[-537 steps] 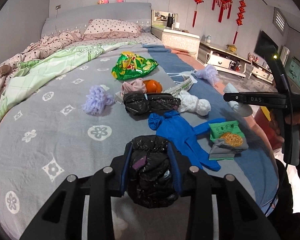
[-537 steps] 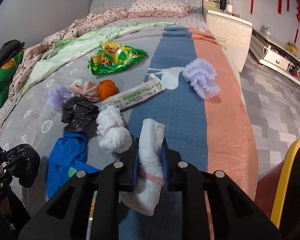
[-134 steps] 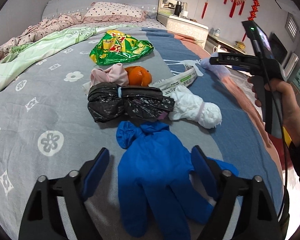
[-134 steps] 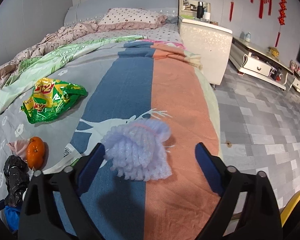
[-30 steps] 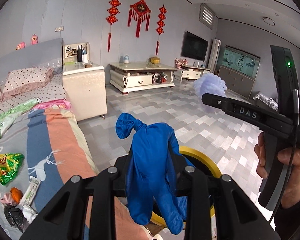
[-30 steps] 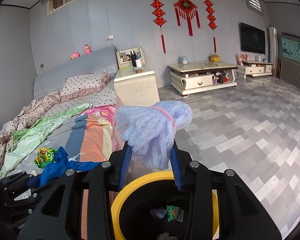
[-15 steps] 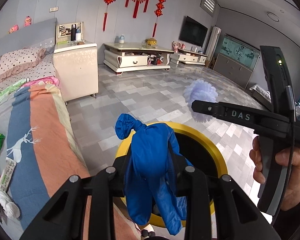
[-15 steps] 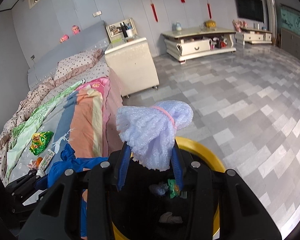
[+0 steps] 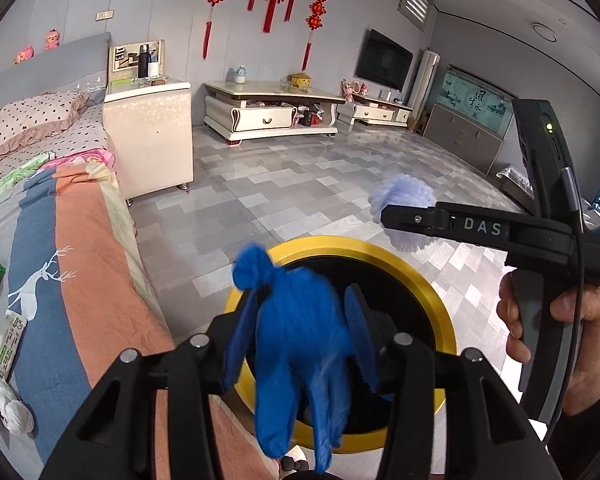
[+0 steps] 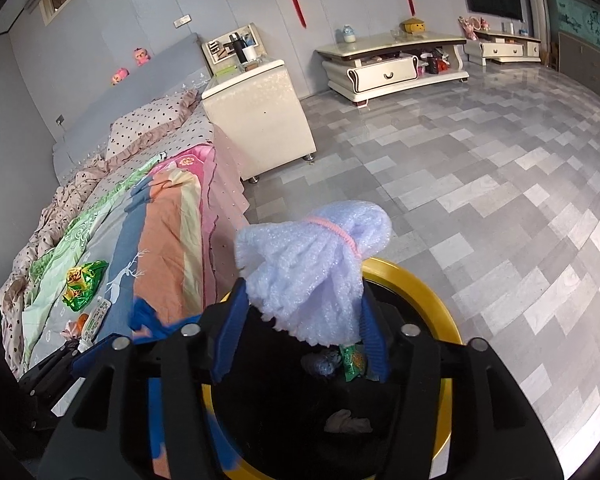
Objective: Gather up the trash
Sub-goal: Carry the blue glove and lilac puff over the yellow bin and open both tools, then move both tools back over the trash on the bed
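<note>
**Two Pieces of Trash Poised Over the Bin**

At far left, the bed [image 9: 80, 240] carries what remains to be collected: a green snack bag [image 10: 82, 284], a long white wrapper [image 9: 8, 340] and a knotted white bundle [image 9: 12, 412] lie well apart from the bin. Beside the bed's edge, the left claw [image 9: 300, 296] hovers above the yellow-rimmed bin [image 9: 420, 256], its jaws spread and gripping nothing. The blue glove [image 9: 300, 340] hangs blurred between them, apparently dropping. It is limp rubber, knotted at the cuff, with long fingers trailing over the near rim. The likely mishap lies there: the claw sits over the bin's near edge rather than its centre, so a trailing finger could catch the rim and tip the glove onto the floor or against the bed.

To the right, the right claw [image 10: 302, 292] is over the bin's dark mouth, where a green packet [image 10: 352, 360] and grey scraps already lie. Its jaws look parted, and the lilac foam bundle [image 10: 316, 264], a soft netted puff cinched with a pink band, sits loosely between the pads. Being so light and springy, it could cling to a pad instead of falling, or bounce off the rim. The right hand [image 9: 560, 320] grips the handle at the frame's far right
</note>
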Available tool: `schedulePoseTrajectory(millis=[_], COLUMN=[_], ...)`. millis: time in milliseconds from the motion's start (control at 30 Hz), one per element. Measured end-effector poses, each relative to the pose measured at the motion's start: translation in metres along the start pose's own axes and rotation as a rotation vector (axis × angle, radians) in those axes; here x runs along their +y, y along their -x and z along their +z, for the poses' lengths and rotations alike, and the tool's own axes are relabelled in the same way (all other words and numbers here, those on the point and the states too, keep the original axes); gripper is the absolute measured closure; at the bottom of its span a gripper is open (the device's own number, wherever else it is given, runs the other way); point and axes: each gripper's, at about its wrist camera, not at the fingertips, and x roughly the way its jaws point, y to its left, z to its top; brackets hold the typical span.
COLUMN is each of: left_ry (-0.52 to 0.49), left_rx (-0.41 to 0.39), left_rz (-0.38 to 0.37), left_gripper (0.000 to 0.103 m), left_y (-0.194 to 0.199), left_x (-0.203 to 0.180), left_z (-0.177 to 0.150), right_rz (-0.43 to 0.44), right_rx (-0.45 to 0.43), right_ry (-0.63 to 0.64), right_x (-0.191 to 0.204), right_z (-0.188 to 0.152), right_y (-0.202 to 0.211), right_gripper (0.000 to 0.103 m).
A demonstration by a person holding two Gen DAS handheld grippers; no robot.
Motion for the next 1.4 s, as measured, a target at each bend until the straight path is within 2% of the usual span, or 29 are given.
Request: schedulePoseTrajectory(millis=[167,267,467,667,967,1200,1400], left_ry=[0.012,0.024,0.037,0.059,0.094,0.144,0.173], left_rx=[-0.010,-0.029,-0.064,-0.095,-0.137,-0.149,-0.128], left_rz=[0.017,0.033,0.091,0.151,0.274,0.376,0.462], left_gripper=[0.042,0.034,0.024,0.021,0.020,0.020,0.020], left_y=[0.007,0.016,0.039,0.068,0.119,0.154,0.175], left_x=[0.007,0.014,0.031,0.055,0.100,0.148,0.190], left_z=[0.000,-0.001,-0.003,-0.007,-0.016,-0.028,-0.046], right_rz=[-0.009,-0.017,-0.006,0.027,0.104,0.183,0.240], right_rx=[0.006,-0.004,-0.024,-0.047,-0.084,-0.077,-0.053], right_ry=[-0.009,-0.009,0.002,0.041,0.138,0.219,0.286], right_x=[0.002,0.003,0.013,0.045,0.117,0.183,0.240], right_z=[-0.003,-0.004,-0.006,-0.006,-0.006,-0.013,-0.027], right_y=[0.003,0.008,0.020,0.031,0.044,0.038,0.023], right_gripper=[0.041,0.041,0.041,0.041,0.041,0.041,0.041])
